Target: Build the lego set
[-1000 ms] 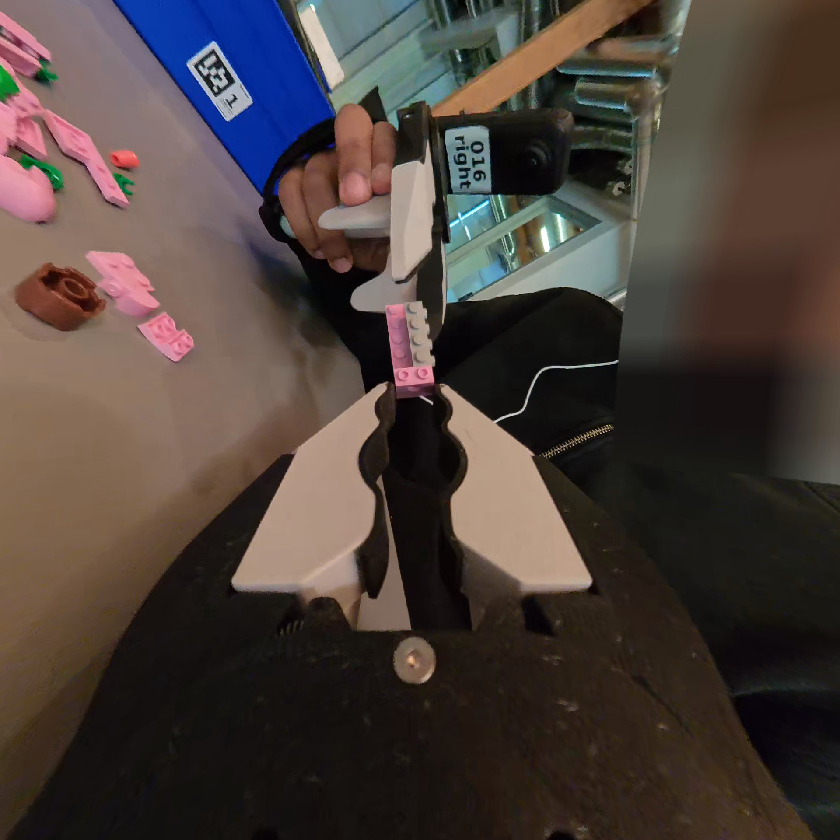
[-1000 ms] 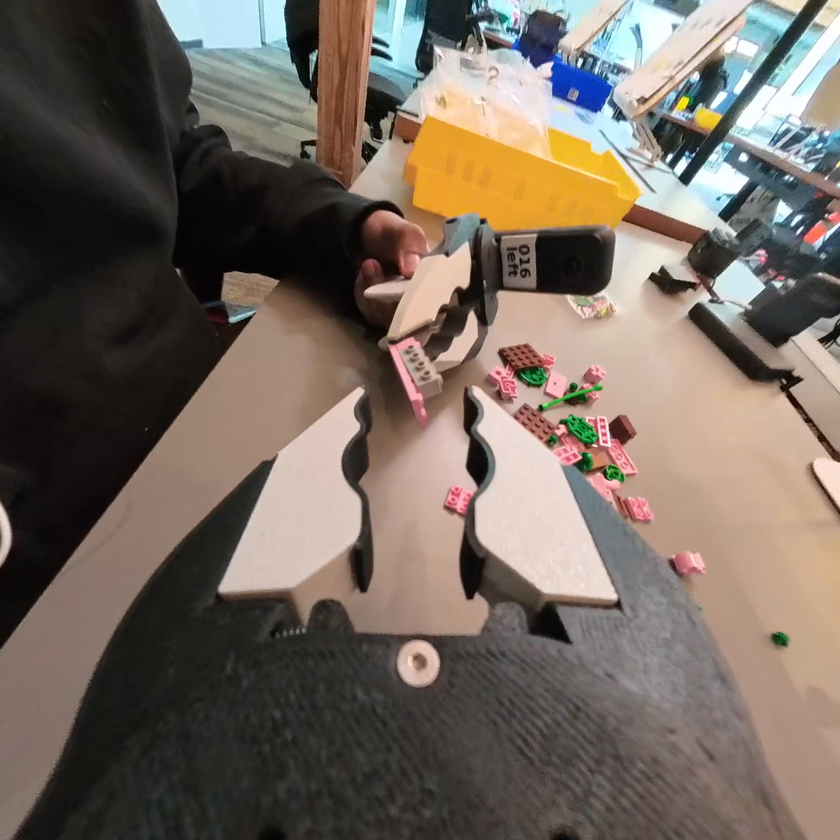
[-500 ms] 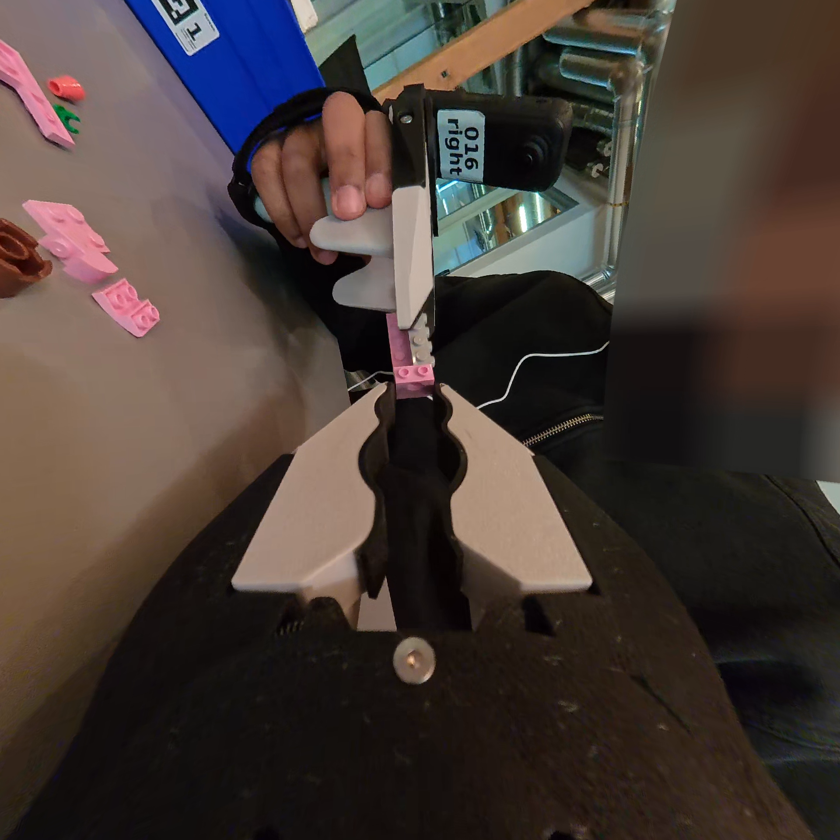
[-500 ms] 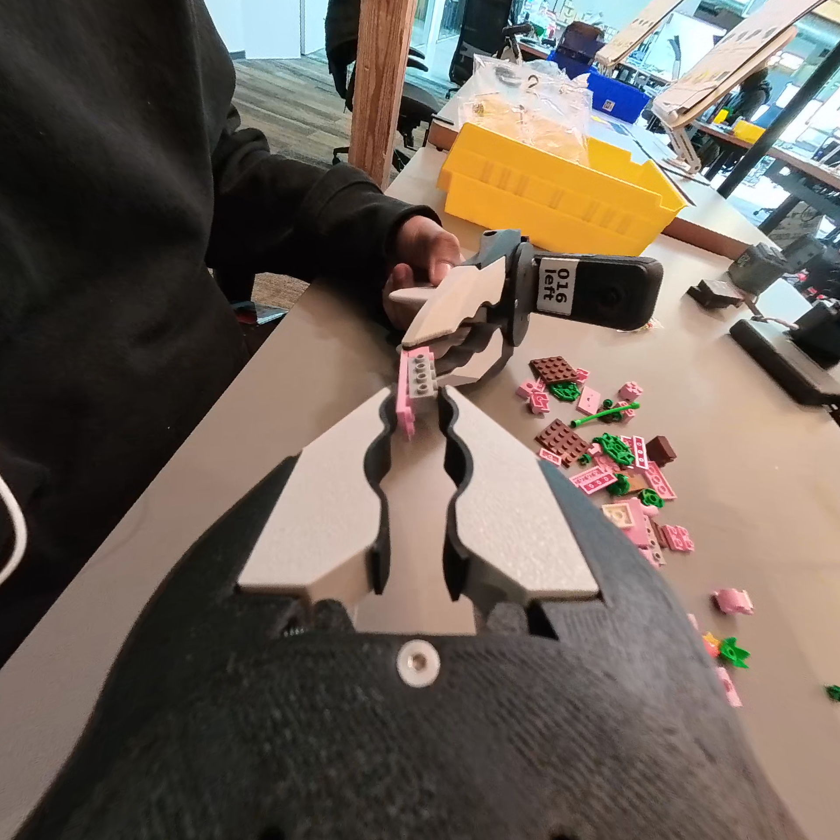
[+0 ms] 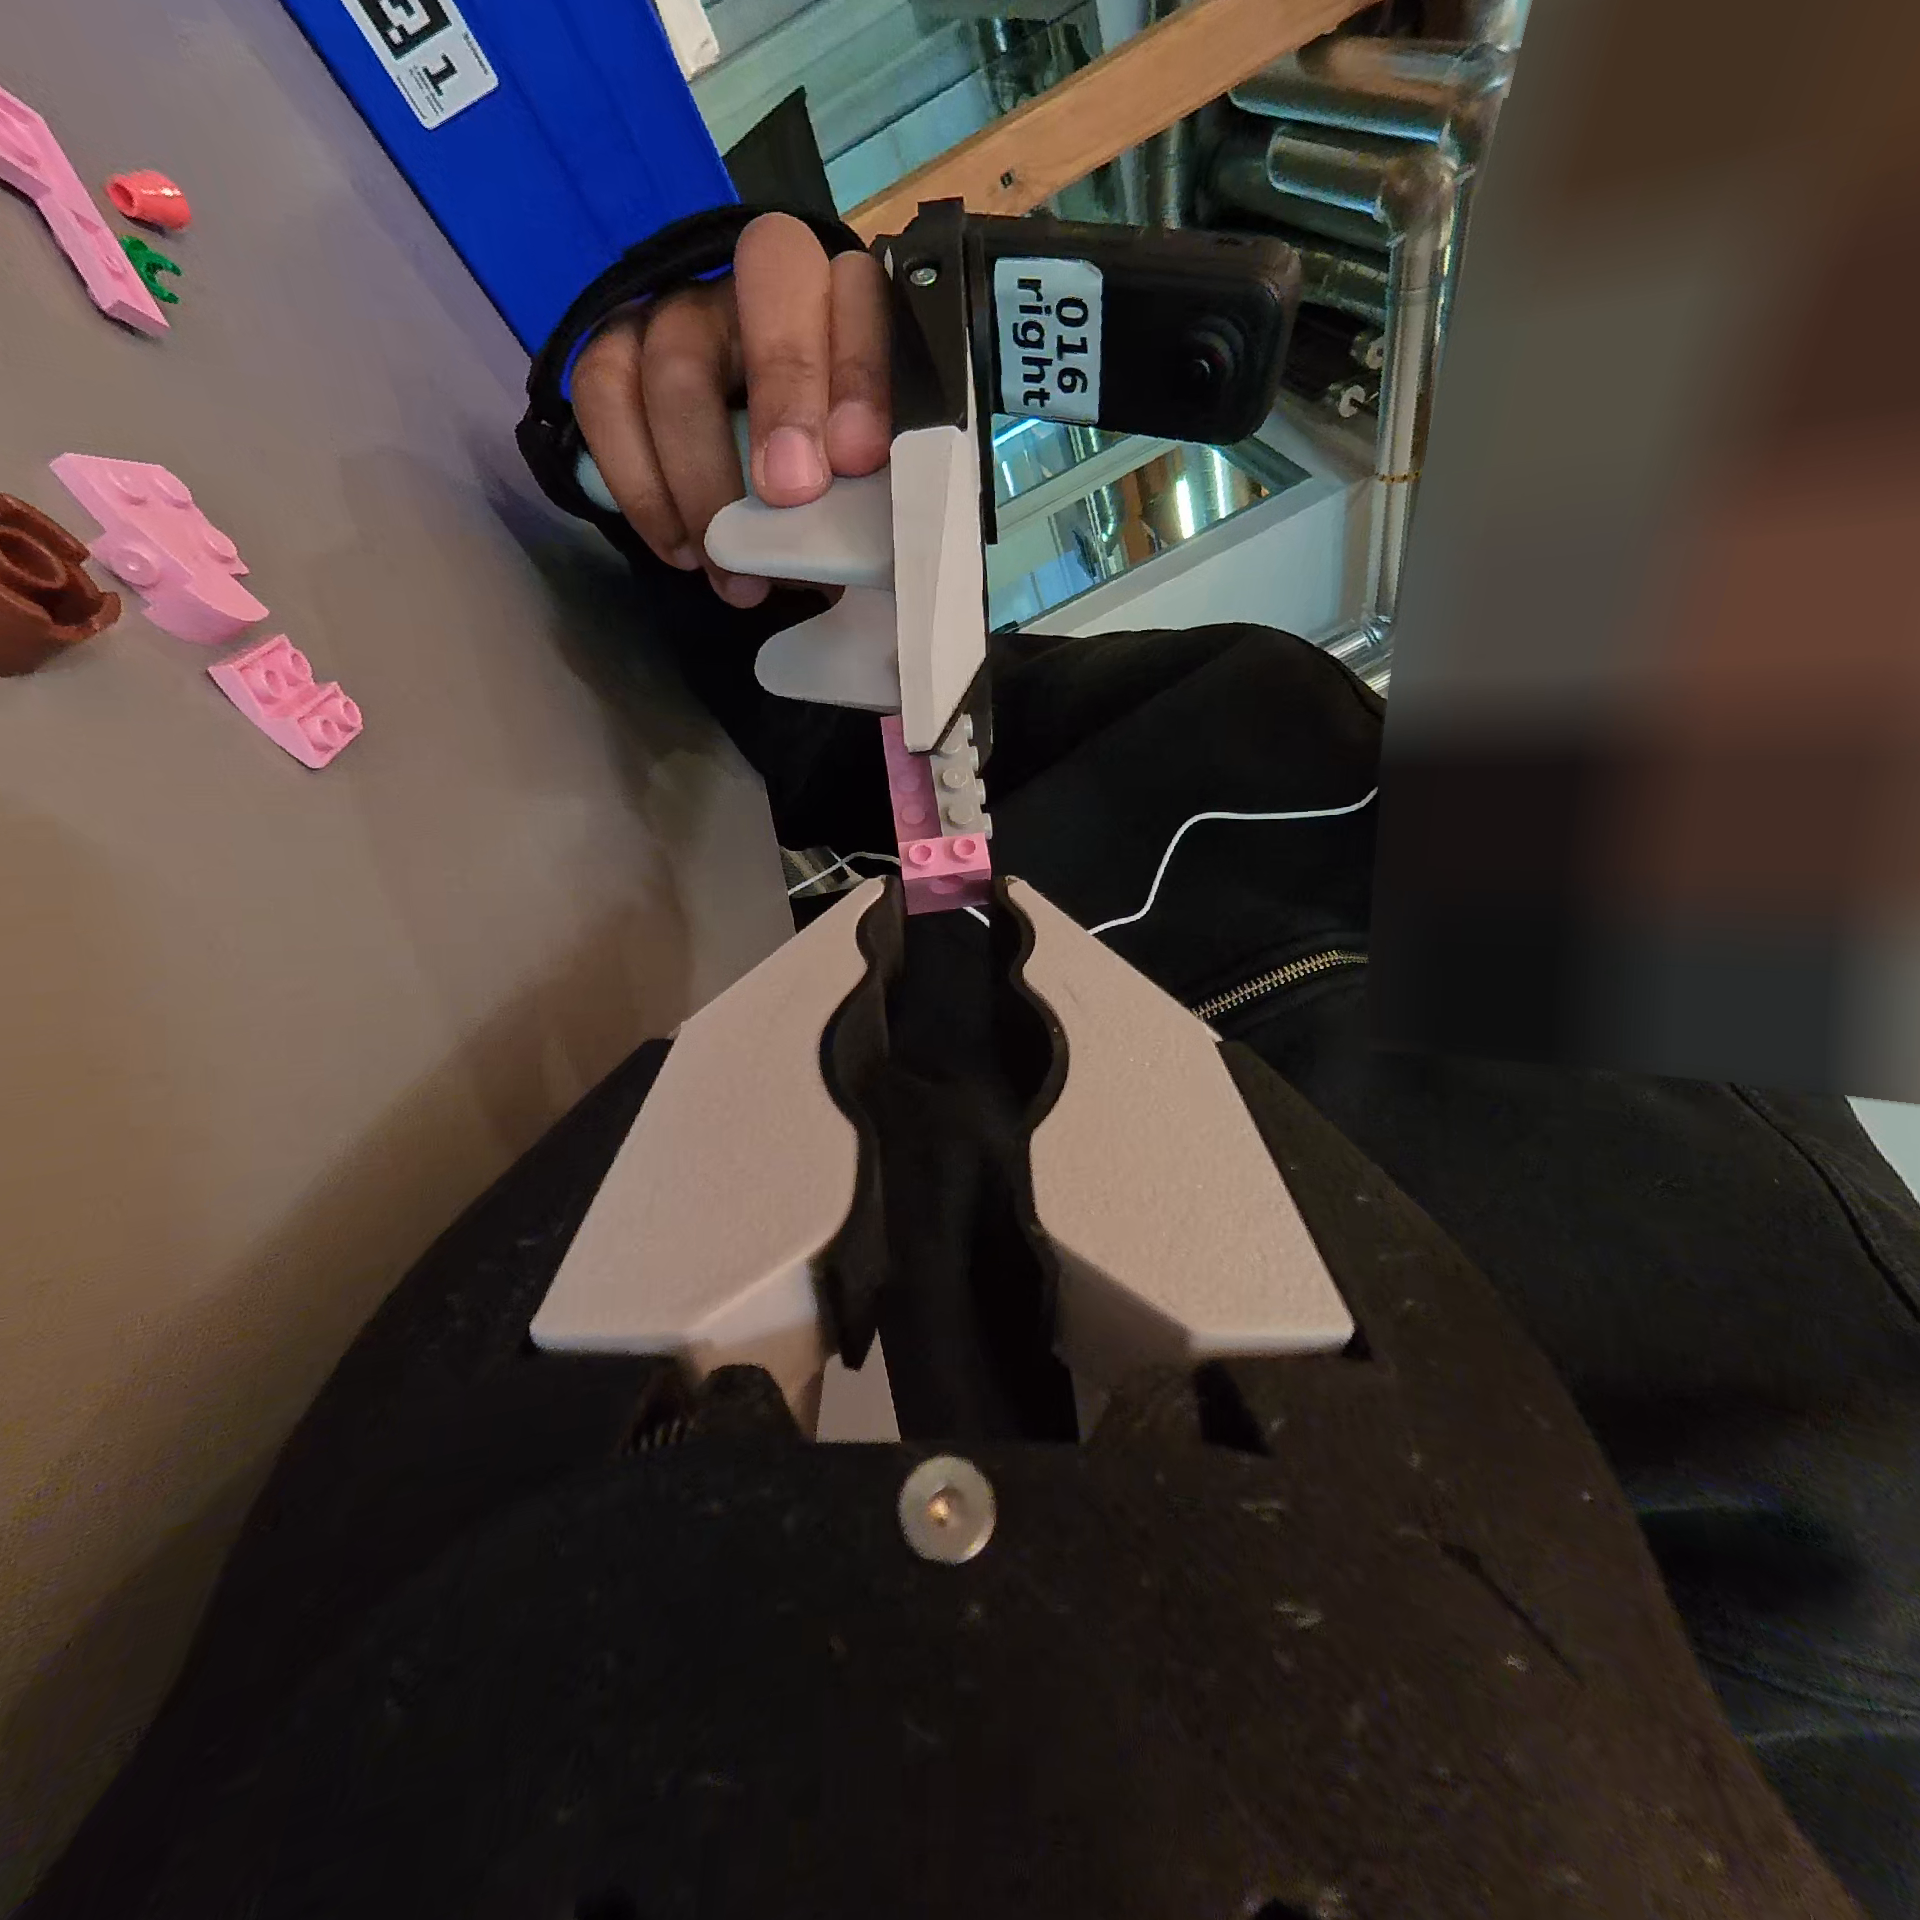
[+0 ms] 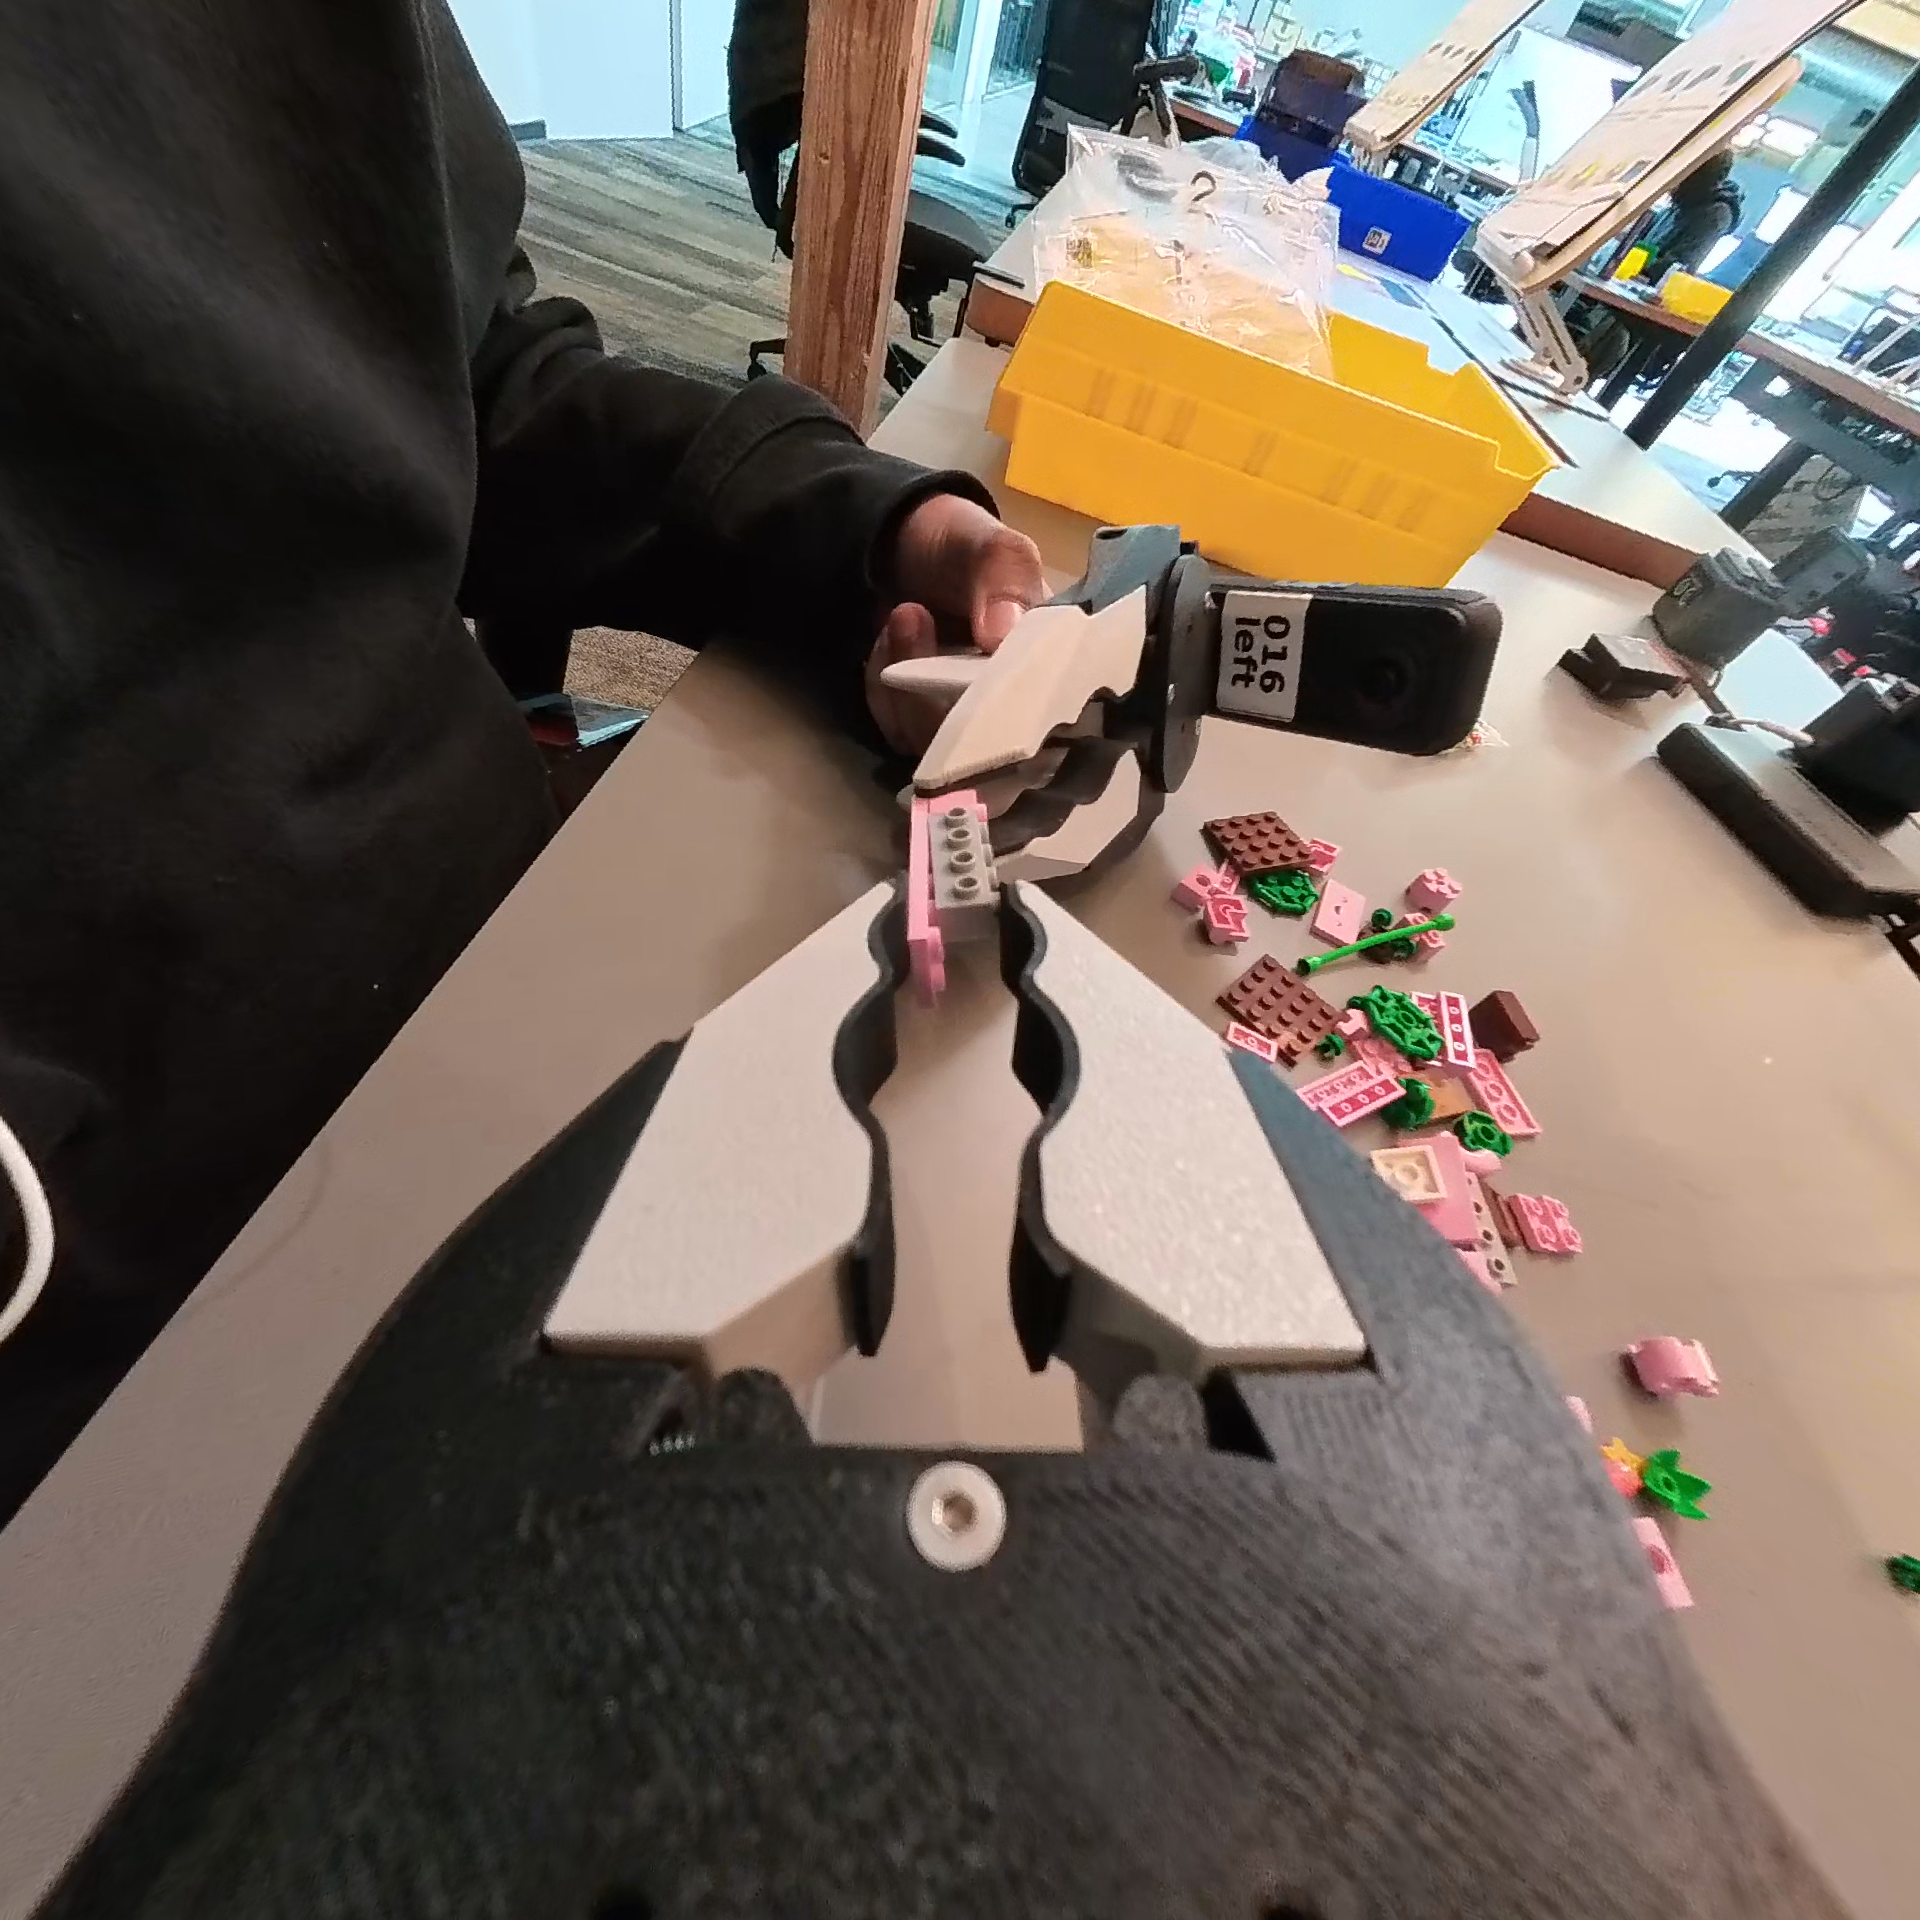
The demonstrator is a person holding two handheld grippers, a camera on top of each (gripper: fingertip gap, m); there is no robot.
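Note:
A small assembly, a pink plate [image 5: 916, 795] with a grey brick [image 5: 961, 795] on it, is held in the air between both grippers. My left gripper [image 5: 945, 888] is shut on its pink end. My right gripper [image 6: 951, 904] is shut around the other end, where the grey brick [image 6: 961, 873] and pink plate [image 6: 925, 940] sit between its tips. The right gripper [image 5: 940, 727] comes down from above in the left wrist view. The left gripper [image 6: 961, 795] shows beyond the assembly in the right wrist view.
Several loose pink, brown and green pieces [image 6: 1392, 1039] lie on the grey table [image 6: 1683, 1091] to the right. A yellow bin [image 6: 1247, 447] stands behind. Pink pieces [image 5: 156, 540], a brown round piece [image 5: 42, 582] and a blue bin [image 5: 540, 135] show at left. The person's black-clad body is close.
My right gripper moved in onto the assembly and its jaws closed from wide open to gripping it. My left gripper kept hold of the pink end.

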